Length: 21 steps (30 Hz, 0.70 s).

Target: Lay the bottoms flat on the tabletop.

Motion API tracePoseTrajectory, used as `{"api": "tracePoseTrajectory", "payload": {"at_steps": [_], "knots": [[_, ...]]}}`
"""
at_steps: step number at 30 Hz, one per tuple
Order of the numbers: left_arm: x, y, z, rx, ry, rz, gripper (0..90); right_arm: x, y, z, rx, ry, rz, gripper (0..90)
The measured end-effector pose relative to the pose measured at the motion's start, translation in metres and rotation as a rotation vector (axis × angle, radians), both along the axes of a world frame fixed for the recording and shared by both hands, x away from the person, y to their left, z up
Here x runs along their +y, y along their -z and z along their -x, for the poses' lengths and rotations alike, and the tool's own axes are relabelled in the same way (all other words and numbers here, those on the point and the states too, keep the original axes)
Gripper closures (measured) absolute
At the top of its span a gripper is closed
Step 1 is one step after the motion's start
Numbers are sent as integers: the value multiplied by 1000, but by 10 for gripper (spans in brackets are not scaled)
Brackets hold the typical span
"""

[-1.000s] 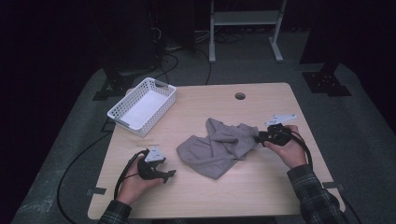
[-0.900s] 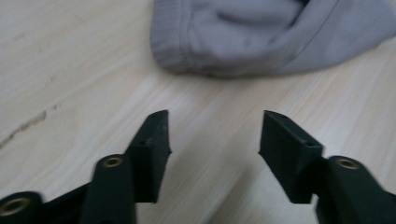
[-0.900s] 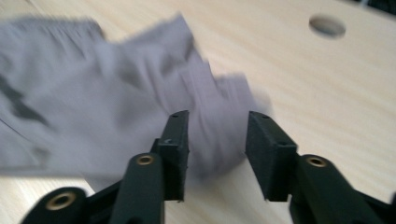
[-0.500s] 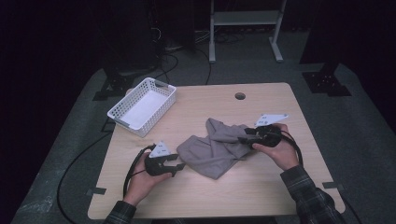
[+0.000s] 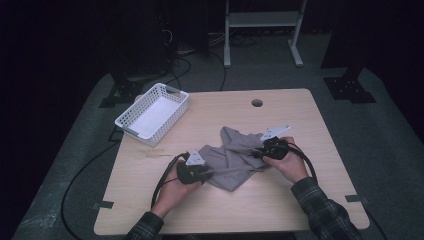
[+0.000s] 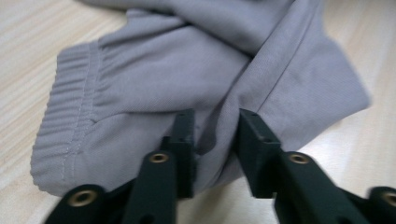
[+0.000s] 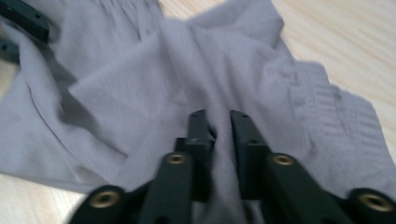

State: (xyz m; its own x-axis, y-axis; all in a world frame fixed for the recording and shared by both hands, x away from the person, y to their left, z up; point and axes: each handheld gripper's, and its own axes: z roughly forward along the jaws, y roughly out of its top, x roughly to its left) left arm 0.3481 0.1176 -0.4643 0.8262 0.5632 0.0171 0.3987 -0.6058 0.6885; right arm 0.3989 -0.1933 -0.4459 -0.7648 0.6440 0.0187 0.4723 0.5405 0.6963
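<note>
Now both grippers bite the crumpled grey garment (image 5: 231,157) mid-table, right of the white basket (image 5: 152,114): left gripper (image 6: 212,135) jaws just closing, pinching a fold near its left edge, right gripper (image 7: 218,123) likewise closing, clamped on a ridge at its right side.

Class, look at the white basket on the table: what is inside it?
The white basket shows a plain pale floor with no items on it in the high view. Its near wall hides a narrow strip of the floor, so that part cannot be checked.
</note>
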Motion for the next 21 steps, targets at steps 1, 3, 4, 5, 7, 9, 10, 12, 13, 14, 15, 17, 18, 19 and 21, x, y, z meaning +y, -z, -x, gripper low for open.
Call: {"api": "tracePoseTrajectory", "payload": {"at_steps": [1,3,4,5,7,9,10,12,13,14,15,17,18,19,21], "knots": [[0,0,-3,7,-12,-3,746,-2,-1,0,1,4,-1,838],[0,-1,-10,12,-33,-13,776,-7,-4,0,-6,19,-1,846],[0,-1,-13,8,-48,-14,786,-10,-6,1,-11,25,2,847],[1,-1,-17,8,-62,-21,794,-14,-9,1,-10,37,1,848],[5,-1,-25,8,-80,-32,802,-22,-12,2,-19,55,4,849],[9,-2,-31,9,-102,-33,804,-33,-13,3,-20,80,0,849],[12,-2,-34,7,-114,-35,803,-39,-14,3,-21,94,-3,850],[17,-2,-40,5,-133,-36,803,-51,-15,3,-21,124,-7,850],[19,-2,-43,1,-147,-42,803,-57,-15,2,-23,139,-6,851],[21,-2,-45,-9,-155,-53,803,-63,-15,2,-19,161,-11,851],[23,-3,-48,-17,-165,-64,803,-69,-16,2,-19,179,-19,851],[28,-2,-51,-24,-185,-61,803,-81,-16,2,-22,213,-16,851],[31,-1,-53,-22,-199,-50,803,-87,-16,2,-25,226,-12,852],[34,-2,-54,-20,-205,-53,804,-92,-15,3,-24,242,-4,852],[39,-2,-56,-34,-224,-66,803,-103,-14,3,-23,271,13,852]]}}
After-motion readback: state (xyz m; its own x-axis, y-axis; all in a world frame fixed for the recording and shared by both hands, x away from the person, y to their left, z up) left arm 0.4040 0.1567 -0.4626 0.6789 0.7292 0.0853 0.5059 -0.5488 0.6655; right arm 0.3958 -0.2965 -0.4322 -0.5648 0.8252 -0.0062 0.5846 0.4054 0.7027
